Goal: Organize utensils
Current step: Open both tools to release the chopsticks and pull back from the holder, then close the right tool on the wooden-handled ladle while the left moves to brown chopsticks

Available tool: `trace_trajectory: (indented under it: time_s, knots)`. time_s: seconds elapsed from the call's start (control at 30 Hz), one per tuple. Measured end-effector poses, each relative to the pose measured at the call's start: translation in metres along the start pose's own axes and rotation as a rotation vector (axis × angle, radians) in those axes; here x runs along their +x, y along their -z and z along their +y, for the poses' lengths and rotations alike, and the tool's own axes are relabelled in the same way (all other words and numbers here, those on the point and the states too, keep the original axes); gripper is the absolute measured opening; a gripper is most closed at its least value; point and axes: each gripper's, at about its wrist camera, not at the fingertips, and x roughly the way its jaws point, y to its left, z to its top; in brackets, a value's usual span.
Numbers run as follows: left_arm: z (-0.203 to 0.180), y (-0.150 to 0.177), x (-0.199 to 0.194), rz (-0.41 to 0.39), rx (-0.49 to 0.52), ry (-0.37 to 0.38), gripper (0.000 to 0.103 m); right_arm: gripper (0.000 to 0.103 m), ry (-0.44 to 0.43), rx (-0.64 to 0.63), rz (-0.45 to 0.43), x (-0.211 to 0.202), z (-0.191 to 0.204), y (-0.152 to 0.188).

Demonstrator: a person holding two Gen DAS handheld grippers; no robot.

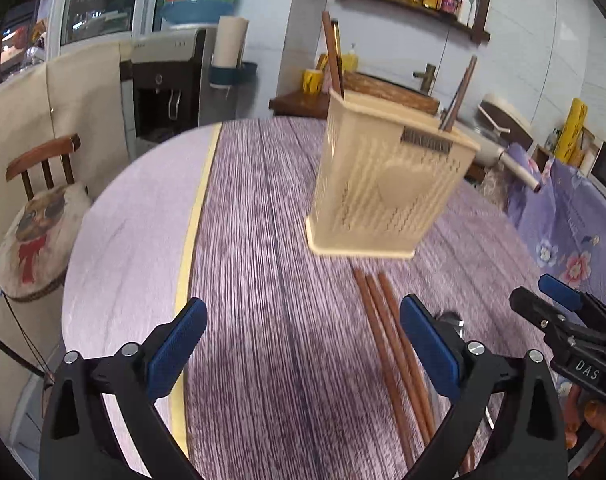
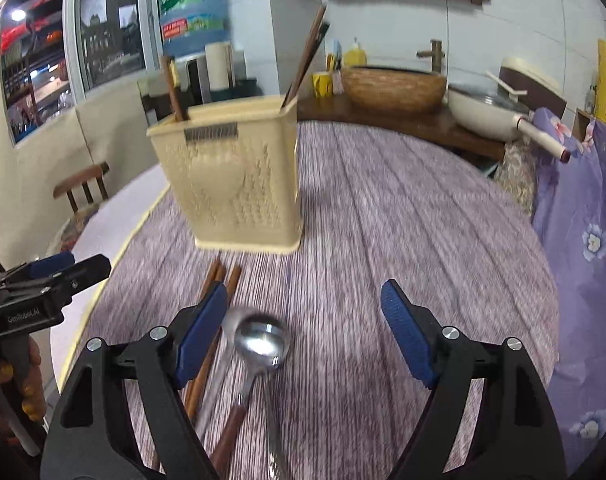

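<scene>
Round tabletop (image 1: 263,240) under a purple-grey streaked cloth, with a paler lilac strip and a yellow band along its left side. Cream perforated plastic utensil basket (image 1: 387,184), standing upright toward the far middle of the tabletop; brown wooden chopsticks stand in it, one at its far left corner (image 1: 331,56) and a leaning pair at its right corner (image 1: 461,94). Loose reddish-brown wooden chopsticks (image 1: 387,332), several lying side by side on the cloth just near of the basket, running toward the viewer. Stainless steel ladle-shaped spoon (image 2: 261,340), bowl up, lying just right of those chopsticks, with a second steel handle beside it and a brown wooden handle at its near end. Left gripper (image 1: 303,344): black frame, blue ribbed pads, angled down toward the tabletop; jaws spread wide, nothing between them but bare cloth, the right pad sitting over the loose chopsticks without a visible grip. Right gripper (image 2: 305,332): same build, likewise tilted downward; jaws wide apart and holding nothing, the spoon bowl lying between the pads, closer to the left one. A hand (image 2: 23,384) grasps the left gripper's handle at the left edge of the right wrist view. Far background: wooden chair (image 1: 43,168), water dispenser (image 1: 171,80), woven bowl (image 2: 395,84).
</scene>
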Motion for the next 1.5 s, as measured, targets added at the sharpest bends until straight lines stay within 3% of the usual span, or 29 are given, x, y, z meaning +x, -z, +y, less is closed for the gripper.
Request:
trace_trajectory:
  time_s: [0.23,0.83,1.13,1.4,1.5]
  knots:
    - [0.004,0.029,0.005,0.064,-0.010,-0.012,0.075,0.071,-0.029,-0.033,0.094,0.020,0.017,0.034]
    - [0.008,0.041,0.005,0.080,-0.017,-0.017,0.073,0.066,0.034,-0.034,0.202,0.067,0.036,0.036]
    - [0.003,0.042,0.009,0.095,-0.006,-0.003,0.073,0.047,-0.010,0.020,0.213,0.073,0.029,0.032]
    - [-0.007,0.042,0.014,0.107,0.017,0.002,0.073,0.047,-0.024,0.049,0.200,0.069,0.026,0.033]
    - [-0.012,0.039,0.017,0.116,0.023,0.016,0.068,0.047,-0.023,0.062,0.176,0.060,0.020,0.031]
